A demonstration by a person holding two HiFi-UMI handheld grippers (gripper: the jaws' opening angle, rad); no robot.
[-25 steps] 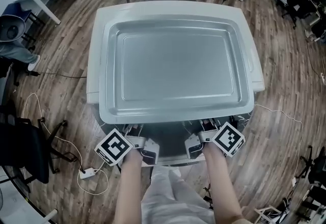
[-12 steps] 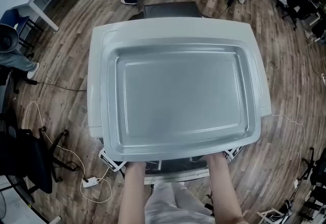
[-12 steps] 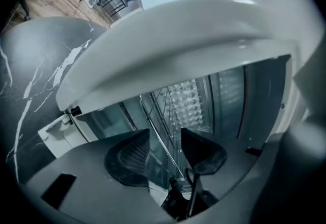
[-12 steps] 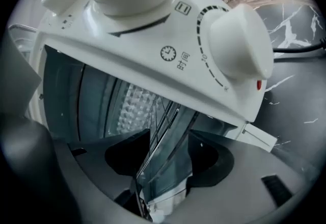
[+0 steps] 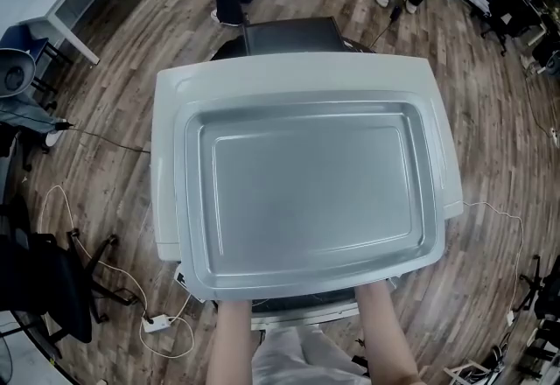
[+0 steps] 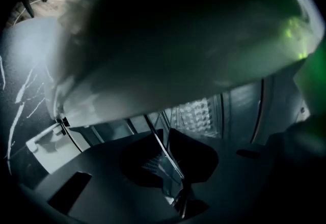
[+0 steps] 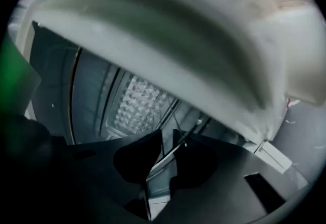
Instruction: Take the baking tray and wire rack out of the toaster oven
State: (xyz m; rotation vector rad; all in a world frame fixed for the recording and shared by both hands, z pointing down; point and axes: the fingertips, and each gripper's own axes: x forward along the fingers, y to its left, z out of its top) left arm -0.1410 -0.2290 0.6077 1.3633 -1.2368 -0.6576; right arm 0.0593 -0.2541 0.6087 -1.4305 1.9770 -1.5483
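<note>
Silver rectangular pressed-metal baking tray (image 5: 306, 191) is already out, lying flat on the white toaster oven (image 5: 164, 164), above both tools. Tray is smooth, with rounded corners and a raised rim. Thin steel wire rack (image 6: 162, 149) is not out yet. Jaws of left tool (image 6: 165, 134) and right tool (image 7: 168, 136) have just been closing, and each looks pinched on the rack's front rod.

Baking tray (image 5: 306, 191) on top of toaster oven (image 5: 164, 112), wire rack (image 7: 169, 155) inside it, forearms (image 5: 234, 339) at near edge
</note>
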